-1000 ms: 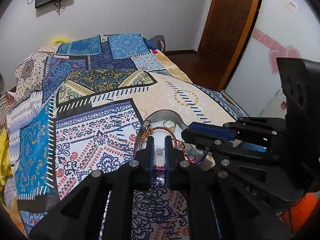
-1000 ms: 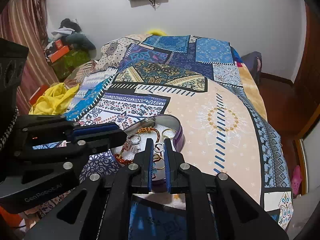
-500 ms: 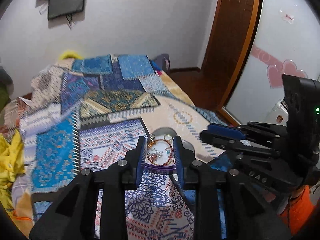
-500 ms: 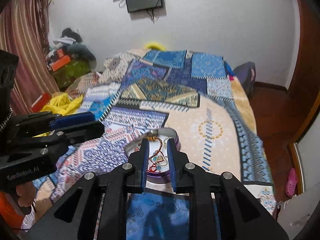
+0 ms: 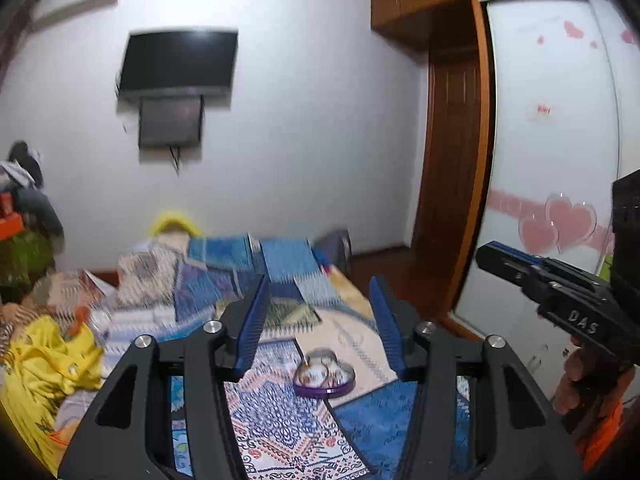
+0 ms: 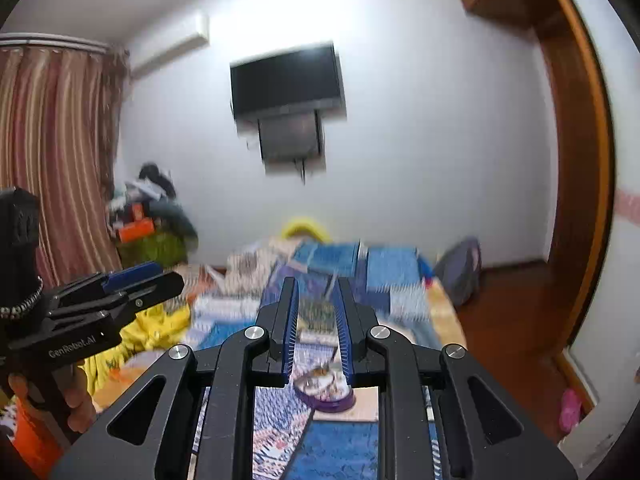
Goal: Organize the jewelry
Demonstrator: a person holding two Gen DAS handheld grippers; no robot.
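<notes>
A purple heart-shaped tin [image 5: 324, 376] with rings and bangles inside lies open on the patterned bedspread [image 5: 280, 420]; it also shows in the right wrist view [image 6: 325, 390]. My left gripper [image 5: 320, 300] is open wide and empty, held high above and back from the tin. My right gripper [image 6: 316, 300] is open with a narrower gap and empty, also raised well above the tin. Each gripper shows in the other's view, the right one [image 5: 560, 292] and the left one [image 6: 100, 292].
A yellow cloth [image 5: 48, 364] lies at the bed's left side. A TV [image 6: 286, 80] hangs on the far wall. A clothes pile [image 6: 148, 208] and curtain [image 6: 48, 160] stand left. A wooden door [image 5: 452, 184] and a wardrobe with heart stickers [image 5: 560, 224] are right.
Both grippers have lifted up and pulled back from the tin, tilting toward the wall. Both have opened, the left one wide.
</notes>
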